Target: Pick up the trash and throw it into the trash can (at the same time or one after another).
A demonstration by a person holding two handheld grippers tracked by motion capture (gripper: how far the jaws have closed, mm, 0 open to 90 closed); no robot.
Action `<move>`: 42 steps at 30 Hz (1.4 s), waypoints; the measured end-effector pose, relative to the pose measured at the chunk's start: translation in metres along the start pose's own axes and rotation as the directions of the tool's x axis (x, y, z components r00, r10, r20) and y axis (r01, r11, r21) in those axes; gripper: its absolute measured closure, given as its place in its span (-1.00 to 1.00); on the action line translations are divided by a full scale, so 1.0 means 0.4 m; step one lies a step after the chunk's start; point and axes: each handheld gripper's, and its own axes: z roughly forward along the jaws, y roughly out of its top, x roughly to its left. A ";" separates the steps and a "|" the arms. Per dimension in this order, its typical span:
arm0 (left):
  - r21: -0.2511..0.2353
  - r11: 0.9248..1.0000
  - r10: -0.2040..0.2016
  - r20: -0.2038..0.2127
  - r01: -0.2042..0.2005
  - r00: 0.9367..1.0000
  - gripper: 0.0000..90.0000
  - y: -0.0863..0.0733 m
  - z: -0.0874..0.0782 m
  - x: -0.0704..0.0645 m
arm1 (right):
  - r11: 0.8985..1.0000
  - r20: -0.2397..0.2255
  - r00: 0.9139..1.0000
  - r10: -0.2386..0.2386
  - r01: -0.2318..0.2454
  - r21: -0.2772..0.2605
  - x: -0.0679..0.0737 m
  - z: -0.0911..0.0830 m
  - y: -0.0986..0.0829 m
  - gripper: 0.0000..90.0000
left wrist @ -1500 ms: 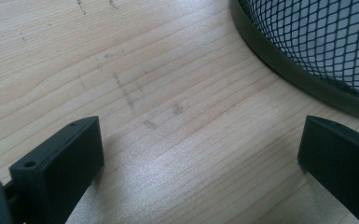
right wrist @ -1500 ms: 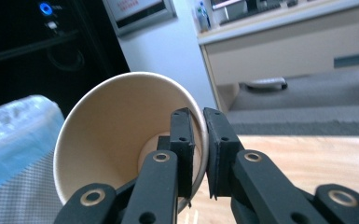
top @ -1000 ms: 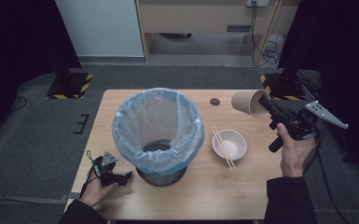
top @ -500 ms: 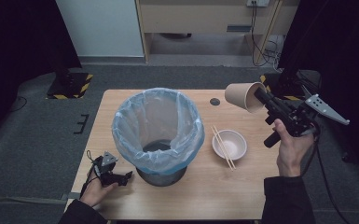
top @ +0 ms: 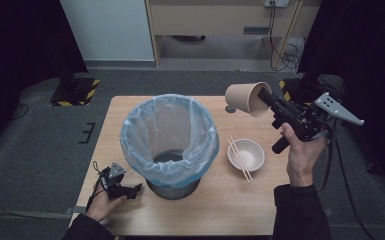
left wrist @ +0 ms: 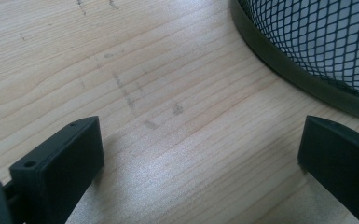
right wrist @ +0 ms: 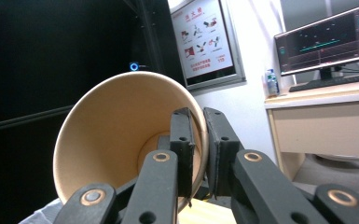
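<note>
Right tongs (top: 266, 96): raised above the table's (top: 220, 210) far right part, clenched on the rim of the cup (top: 242, 98); in the right gripper view one jaw lies inside the cup (right wrist: 121, 140), the other outside, the wall pinched between them.
Cup: brown paper, held in the air on its side, its mouth toward the tongs and its base toward the bin (top: 169, 140); it hangs just beyond the bin's right rim.
Left tongs (top: 136, 189): resting low on the table at its near left corner, jaws released and wide apart, nothing between them; the left gripper view shows bare wood between the jaws.
Bin: black mesh with a pale blue liner, standing upright at the table's middle; its base (left wrist: 307, 70) is just beside the left tongs.
Bowl (top: 246, 154): white, on the table right of the bin, below the held cup.
Chopsticks (top: 239, 158): a pair lying across the bowl's left rim.
</note>
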 end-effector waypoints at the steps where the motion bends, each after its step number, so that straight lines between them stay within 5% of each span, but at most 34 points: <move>1: 0.000 1.000 0.000 0.000 0.000 1.000 -1.00 0.000 0.000 0.000 | 1.000 0.000 1.000 0.000 0.000 0.000 0.000 0.000 0.000 0.85; 27: 0.000 1.000 0.000 0.000 0.000 1.000 -1.00 0.000 0.000 0.000 | 0.995 -0.124 0.992 -0.011 0.022 0.094 0.106 0.123 -0.058 0.84; 42: 0.000 1.000 0.000 0.000 0.000 1.000 -1.00 0.000 0.000 0.000 | 0.988 -0.144 0.989 0.009 0.013 0.154 0.119 0.162 -0.100 0.84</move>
